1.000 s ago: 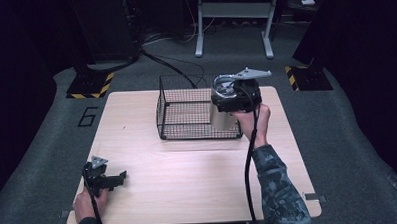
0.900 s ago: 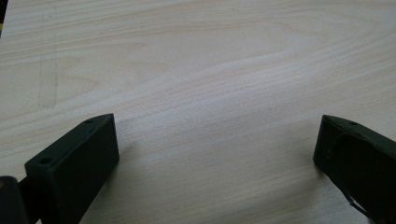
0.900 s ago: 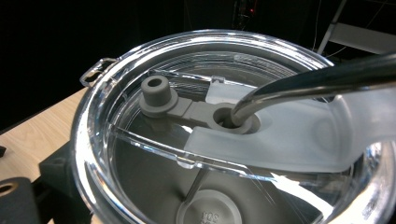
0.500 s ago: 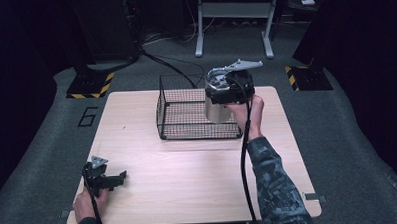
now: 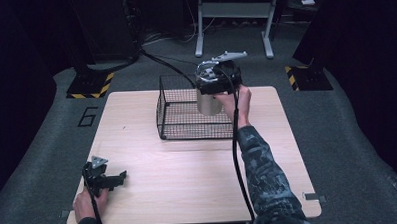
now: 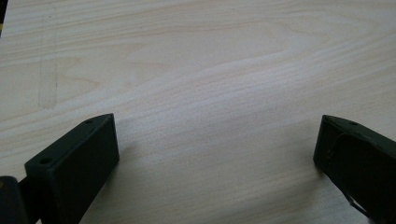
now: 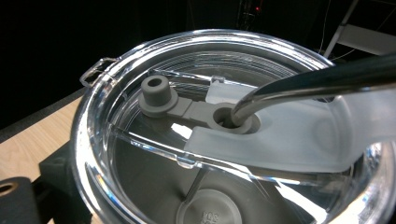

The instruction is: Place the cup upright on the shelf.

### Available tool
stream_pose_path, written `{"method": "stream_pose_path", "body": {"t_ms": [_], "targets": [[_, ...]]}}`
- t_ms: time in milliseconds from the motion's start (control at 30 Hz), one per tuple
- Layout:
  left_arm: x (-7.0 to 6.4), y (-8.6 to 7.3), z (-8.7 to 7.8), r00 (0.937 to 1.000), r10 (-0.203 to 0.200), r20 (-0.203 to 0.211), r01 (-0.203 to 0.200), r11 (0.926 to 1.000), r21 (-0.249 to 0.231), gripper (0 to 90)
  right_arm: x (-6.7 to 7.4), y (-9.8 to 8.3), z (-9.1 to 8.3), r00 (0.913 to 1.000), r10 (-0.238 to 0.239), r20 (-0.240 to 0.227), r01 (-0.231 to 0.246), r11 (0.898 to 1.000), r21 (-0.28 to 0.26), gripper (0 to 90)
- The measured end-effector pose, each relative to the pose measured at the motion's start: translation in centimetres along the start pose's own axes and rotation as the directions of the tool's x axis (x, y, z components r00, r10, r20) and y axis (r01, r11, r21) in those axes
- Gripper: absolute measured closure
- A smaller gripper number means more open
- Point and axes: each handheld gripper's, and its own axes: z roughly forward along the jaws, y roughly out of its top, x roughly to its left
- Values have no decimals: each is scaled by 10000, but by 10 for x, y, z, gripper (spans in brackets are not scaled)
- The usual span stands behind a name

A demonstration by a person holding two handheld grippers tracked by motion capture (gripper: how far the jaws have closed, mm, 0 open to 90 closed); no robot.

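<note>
A steel tumbler (image 5: 208, 104) with a clear lid (image 7: 140, 154) and a metal straw (image 7: 303, 81) hangs upright over the right rear part of the black wire basket (image 5: 179, 120). My right gripper (image 5: 216, 80) is shut on the tumbler just under its lid, and one black finger (image 7: 58, 170) shows beside the rim. A grey stopper (image 7: 156, 93) sits on the lid. Near the front left corner of the table lies my left gripper (image 5: 119, 177), (image 6: 215, 154), open, with only bare wood between its fingers.
The pale wooden table (image 5: 188, 172) carries the basket at its back middle. A thick black cable (image 5: 236, 155) trails along the right forearm. On the dark floor behind stand a metal frame (image 5: 233, 20) and yellow-black striped blocks (image 5: 90, 85).
My right gripper has carried the tumbler up and to the left, from the basket's right side to over the basket. The left gripper has stayed put.
</note>
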Motion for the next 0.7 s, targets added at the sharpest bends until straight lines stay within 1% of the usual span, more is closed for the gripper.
{"method": "stream_pose_path", "body": {"t_ms": [33,67,167,200,233,267,300,333,367,400,467,533,567,600,667,700], "targets": [[0,0,0,10000,-18,1,18,10000,-6,0,1,1,3,10000,29,22,-29,10000,12,37],[0,0,0,10000,-13,-9,13,10000,-3,1,0,2,5,9999,-104,19,104,9999,31,37],[0,0,0,10000,-7,-1,7,10000,1,0,2,3,10,10000,3,54,-3,9999,113,37],[0,0,0,10000,1,9,-1,10000,-4,1,2,4,14,9999,-139,98,137,9998,130,37],[0,0,0,10000,-1,6,1,10000,-8,0,3,3,17,9999,-82,124,80,9998,162,37],[0,0,0,10000,-16,5,16,10000,-16,0,3,3,19,9998,-184,110,182,9996,195,37],[0,0,0,10000,-16,5,16,10000,-16,0,3,3,19,9998,-184,110,182,9996,195,37],[0,0,0,10000,60,4,-60,10000,51,0,3,2,23,10000,-30,72,29,9998,220,37],[0,0,0,10000,60,4,-60,10000,51,0,3,2,23,10000,-30,72,29,9998,220,37],[1,0,-1,9999,169,29,-170,9998,140,1,1,1,28,9999,82,58,-83,9998,201,37],[1,0,-1,9998,180,42,-181,9997,136,0,-1,-1,34,9999,8,160,-12,9997,235,37],[1,0,-1,9998,170,41,-170,9998,138,1,-3,-2,41,9996,62,287,-72,9993,369,37],[1,0,-1,9998,165,54,-166,9998,142,1,-5,-4,43,9996,-29,287,17,9990,439,37],[1,0,-1,9998,161,64,-162,9998,147,1,-5,-4,46,9994,120,330,-136,9986,505,37],[1,0,-1,9999,155,58,-156,9998,142,1,-7,-6,51,9991,42,411,-67,9982,601,37],[1,0,-1,9999,159,58,-160,9998,141,1,-8,-8,54,9990,92,444,-119,9980,620,37]]}}
